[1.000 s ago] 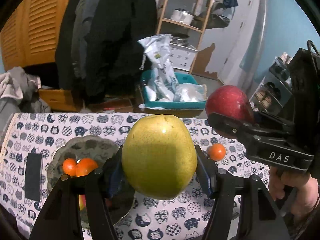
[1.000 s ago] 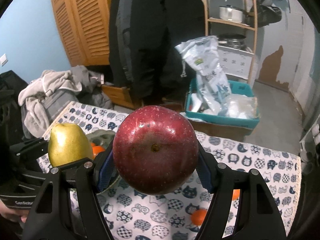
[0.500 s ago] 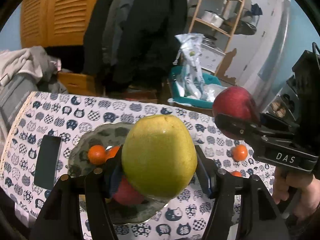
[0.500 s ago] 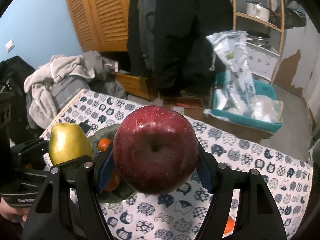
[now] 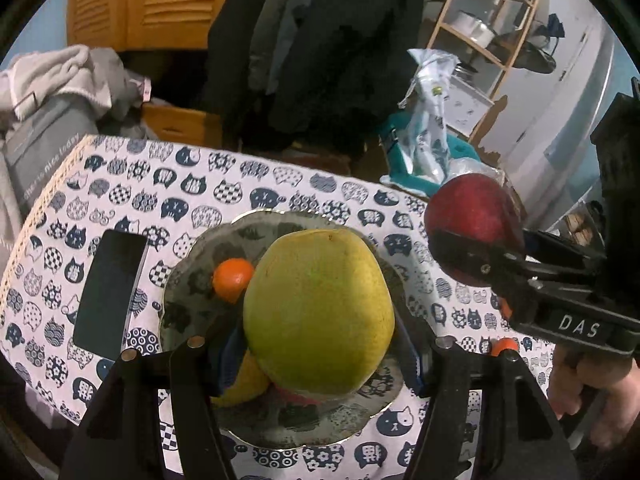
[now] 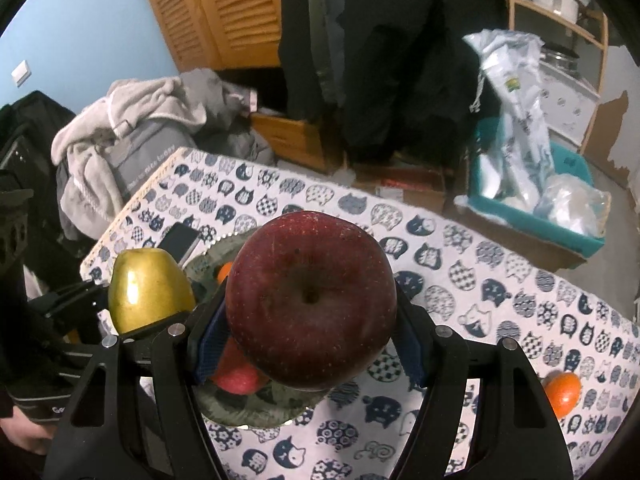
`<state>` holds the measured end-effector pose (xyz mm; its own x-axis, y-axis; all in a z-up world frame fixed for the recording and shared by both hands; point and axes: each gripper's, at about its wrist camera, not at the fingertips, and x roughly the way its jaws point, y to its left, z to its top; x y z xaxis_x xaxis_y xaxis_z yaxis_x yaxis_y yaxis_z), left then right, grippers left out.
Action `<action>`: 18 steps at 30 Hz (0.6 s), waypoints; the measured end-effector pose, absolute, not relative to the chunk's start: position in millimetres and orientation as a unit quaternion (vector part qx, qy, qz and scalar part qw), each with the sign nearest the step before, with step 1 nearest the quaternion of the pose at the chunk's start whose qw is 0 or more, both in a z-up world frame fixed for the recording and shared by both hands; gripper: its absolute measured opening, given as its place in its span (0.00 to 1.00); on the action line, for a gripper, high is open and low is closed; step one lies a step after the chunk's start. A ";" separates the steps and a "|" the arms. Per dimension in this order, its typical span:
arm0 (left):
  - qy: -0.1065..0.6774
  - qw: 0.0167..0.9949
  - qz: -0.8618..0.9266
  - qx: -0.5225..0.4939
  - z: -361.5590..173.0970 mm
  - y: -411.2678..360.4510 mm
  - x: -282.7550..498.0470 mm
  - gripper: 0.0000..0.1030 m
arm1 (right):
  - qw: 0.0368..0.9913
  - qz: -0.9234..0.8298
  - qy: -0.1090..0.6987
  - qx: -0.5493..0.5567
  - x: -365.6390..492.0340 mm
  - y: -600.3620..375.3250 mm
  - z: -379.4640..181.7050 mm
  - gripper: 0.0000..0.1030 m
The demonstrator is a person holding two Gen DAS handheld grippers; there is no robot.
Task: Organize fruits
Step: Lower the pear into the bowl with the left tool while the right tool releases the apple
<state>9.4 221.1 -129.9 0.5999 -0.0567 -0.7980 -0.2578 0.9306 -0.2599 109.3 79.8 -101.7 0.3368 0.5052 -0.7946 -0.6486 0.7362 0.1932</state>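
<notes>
**Pear and apple held over the dish**

Nearest to us, our left gripper [image 5: 320, 354] pinches a large yellow-green pear [image 5: 319, 312] between its blue pads, and our right gripper [image 6: 310, 350] pinches a dark red, speckled apple [image 6: 311, 300] the same way. Both fruits hang above a grey, scallop-edged metal dish [image 5: 188, 264] on the table. On the right gripper's black body, seen from the left wrist, we read the white letters "DAS" [image 5: 579, 326].

In the dish lie a small orange mandarin [image 5: 233, 280], a yellow fruit [image 5: 244, 384] partly hidden under the pear, and a red fruit [image 6: 236, 376] under the apple. Just left of the dish rests a flat black phone [image 5: 110, 294]. Two more mandarins sit on the white tablecloth printed with navy cat heads [image 6: 480, 280], one at its right side [image 6: 563, 389].

Beyond the table, a grey bag [image 5: 44, 156] carries pale writing we cannot read in full. Farther back stand a teal plastic bin [image 6: 532, 216] stuffed with plastic bags, dark coats, louvred wooden doors and a wooden shelf with pots.
</notes>
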 end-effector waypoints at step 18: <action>0.500 0.840 0.072 -0.198 -183.0 230.4 18.1 0.64 | 0.773 0.354 0.520 -0.082 118.1 100.9 -165.5 0.69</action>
<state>18.1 230.4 -183.0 0.4898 -0.0769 -0.8685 -0.3181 0.9117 -0.2601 118.1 100.9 -165.5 0.2086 0.4630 -0.8615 -0.6330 0.7354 0.2420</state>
